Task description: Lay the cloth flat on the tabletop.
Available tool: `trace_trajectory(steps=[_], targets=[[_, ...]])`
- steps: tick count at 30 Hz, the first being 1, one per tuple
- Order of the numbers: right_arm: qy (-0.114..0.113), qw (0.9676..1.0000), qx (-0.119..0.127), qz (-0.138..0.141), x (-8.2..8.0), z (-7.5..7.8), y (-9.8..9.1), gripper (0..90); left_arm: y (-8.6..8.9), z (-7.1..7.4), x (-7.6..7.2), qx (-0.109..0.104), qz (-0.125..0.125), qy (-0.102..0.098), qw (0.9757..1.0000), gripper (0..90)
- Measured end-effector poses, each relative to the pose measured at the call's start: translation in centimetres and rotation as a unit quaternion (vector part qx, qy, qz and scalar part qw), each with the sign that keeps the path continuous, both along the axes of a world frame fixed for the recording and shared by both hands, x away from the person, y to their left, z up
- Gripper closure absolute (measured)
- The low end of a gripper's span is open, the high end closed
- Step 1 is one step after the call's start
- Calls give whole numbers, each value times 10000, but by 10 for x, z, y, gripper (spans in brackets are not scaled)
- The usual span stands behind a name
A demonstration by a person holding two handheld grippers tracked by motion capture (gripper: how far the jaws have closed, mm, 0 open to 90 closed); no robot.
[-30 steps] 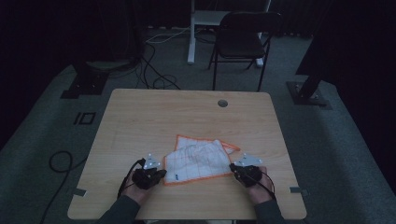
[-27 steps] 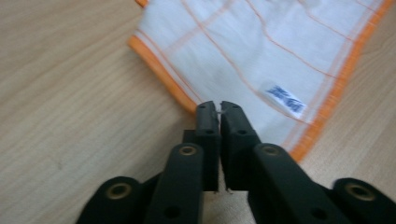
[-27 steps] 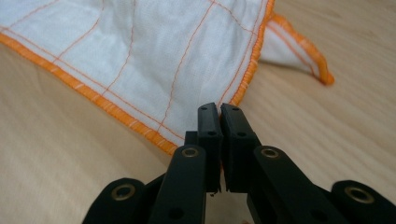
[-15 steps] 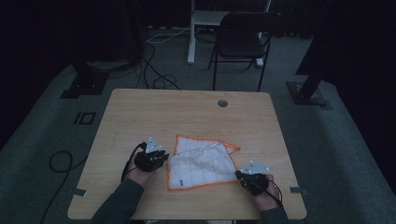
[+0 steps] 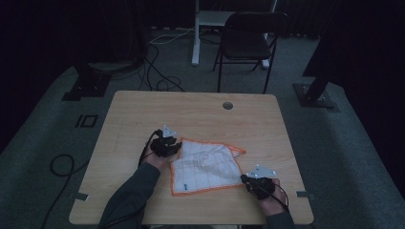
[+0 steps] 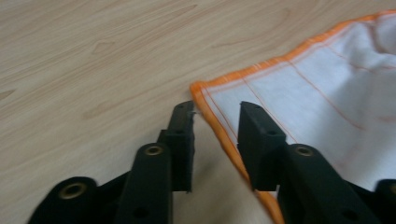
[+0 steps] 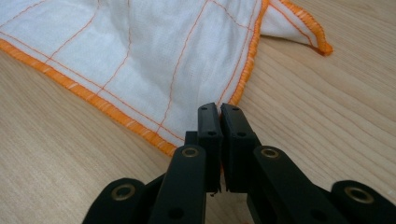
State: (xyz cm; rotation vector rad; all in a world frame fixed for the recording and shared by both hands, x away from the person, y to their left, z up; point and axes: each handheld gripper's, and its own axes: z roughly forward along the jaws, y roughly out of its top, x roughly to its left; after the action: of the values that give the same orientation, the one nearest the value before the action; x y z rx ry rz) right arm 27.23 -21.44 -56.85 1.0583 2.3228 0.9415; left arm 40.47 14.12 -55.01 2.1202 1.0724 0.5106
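Note:
A white cloth [image 5: 205, 167] with an orange hem and thin orange grid lines lies partly spread on the wooden table [image 5: 143, 114]. My left gripper [image 5: 174, 145] is at the cloth's far left corner. Its jaws [image 6: 217, 112] have just been opening, and the orange hem of the cloth [image 6: 317, 107] lies loose between them on the wood. My right gripper [image 5: 246, 179] is at the near right corner, shut on the cloth [image 7: 140, 51]. In the right gripper view the jaws [image 7: 218, 112] are pinched together over that corner. One far corner is folded over.
A round cable hole [image 5: 228, 105] sits near the table's far edge. Behind the table stand a dark folding chair [image 5: 248, 38] and a white desk leg [image 5: 196, 33]. Cables [image 5: 162, 81] and stand bases [image 5: 315, 93] lie on the floor.
My left gripper moved away from the person to the cloth's far left corner and its jaws opened. The cloth has been drawn flatter. The right gripper has barely shifted.

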Motion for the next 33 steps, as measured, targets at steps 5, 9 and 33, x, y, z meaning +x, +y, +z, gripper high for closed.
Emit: trace_trajectory(steps=[5,9,33], targets=[[2,10000,35,-18,-1,0,-1,872,-11,-8,28,-13,208,155,9997,565],[1,10000,47,-14,-1,-1,-1,872,-13,-9,38,-69,343,233,9991,549],[8,10000,67,9,-4,0,-2,872,-11,-10,51,67,323,387,9987,874]])
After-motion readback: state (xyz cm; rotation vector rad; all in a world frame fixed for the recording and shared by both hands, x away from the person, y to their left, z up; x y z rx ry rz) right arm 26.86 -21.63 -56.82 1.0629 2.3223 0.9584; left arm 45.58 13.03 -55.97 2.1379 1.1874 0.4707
